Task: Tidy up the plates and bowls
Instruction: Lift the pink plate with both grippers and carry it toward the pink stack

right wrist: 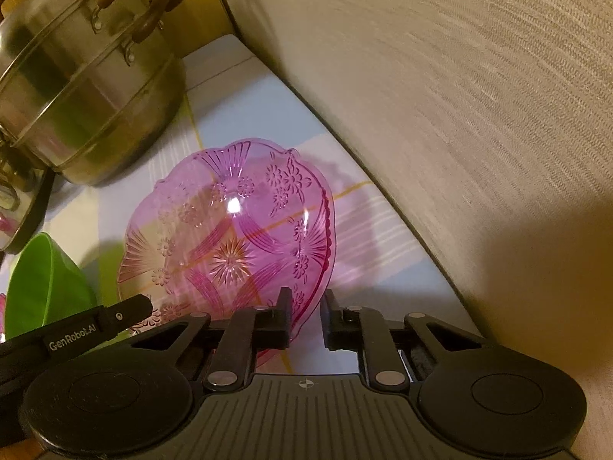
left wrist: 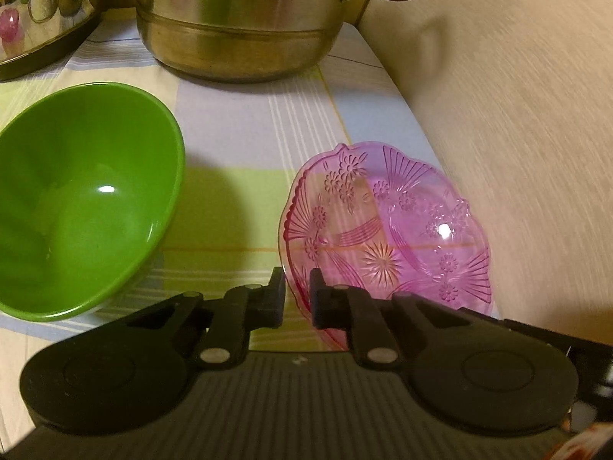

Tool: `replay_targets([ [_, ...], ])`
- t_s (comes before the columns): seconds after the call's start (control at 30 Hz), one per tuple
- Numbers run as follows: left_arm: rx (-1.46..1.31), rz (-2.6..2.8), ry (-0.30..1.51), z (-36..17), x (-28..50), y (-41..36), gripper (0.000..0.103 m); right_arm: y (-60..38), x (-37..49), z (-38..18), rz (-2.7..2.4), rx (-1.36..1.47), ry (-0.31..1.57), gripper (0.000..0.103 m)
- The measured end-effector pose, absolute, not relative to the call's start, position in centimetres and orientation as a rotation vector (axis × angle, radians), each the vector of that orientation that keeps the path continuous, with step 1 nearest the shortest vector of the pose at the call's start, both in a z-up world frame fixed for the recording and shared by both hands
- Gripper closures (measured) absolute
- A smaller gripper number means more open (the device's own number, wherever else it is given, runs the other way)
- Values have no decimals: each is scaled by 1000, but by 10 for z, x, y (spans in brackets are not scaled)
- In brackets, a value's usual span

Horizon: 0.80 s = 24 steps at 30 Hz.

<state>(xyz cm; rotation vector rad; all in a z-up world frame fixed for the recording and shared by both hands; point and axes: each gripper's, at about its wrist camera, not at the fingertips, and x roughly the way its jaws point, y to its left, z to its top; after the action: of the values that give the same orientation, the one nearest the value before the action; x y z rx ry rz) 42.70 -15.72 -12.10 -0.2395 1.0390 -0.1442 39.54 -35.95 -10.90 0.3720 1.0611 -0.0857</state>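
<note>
A clear pink plastic bowl (left wrist: 387,230) with a flower pattern sits tilted on the checked cloth, near the wall. It also shows in the right wrist view (right wrist: 230,237). My left gripper (left wrist: 298,287) is shut on its near left rim. My right gripper (right wrist: 306,306) is shut on its near right rim. A green bowl (left wrist: 80,199) stands on the cloth to the left; it also shows in the right wrist view (right wrist: 42,287), at the lower left. The left gripper's body (right wrist: 95,326) shows in the right wrist view.
A large steel steamer pot (left wrist: 245,15) with brown handles stands at the back, also in the right wrist view (right wrist: 84,88). A shiny kettle (left wrist: 42,15) is at the back left. A beige wall (left wrist: 517,115) runs close along the right of the cloth (left wrist: 249,134).
</note>
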Motion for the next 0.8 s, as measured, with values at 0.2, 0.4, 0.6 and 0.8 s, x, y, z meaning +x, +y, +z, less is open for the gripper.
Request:
replay_targets([
  [0.2, -244, -148, 1027, -115, 423, -156, 92, -355, 388, -102, -84, 364, 1044, 88],
  [0.4, -256, -165, 1011, -102, 413, -152, 92, -351, 375, -83, -76, 349, 1001, 88],
  [0.6, -266, -189, 980, -80, 396, -145, 92, -348, 352, -58, -71, 333, 965, 88],
  [0.8, -294, -196, 949, -50, 371, -129, 92, -338, 325, -25, -57, 311, 915, 88],
])
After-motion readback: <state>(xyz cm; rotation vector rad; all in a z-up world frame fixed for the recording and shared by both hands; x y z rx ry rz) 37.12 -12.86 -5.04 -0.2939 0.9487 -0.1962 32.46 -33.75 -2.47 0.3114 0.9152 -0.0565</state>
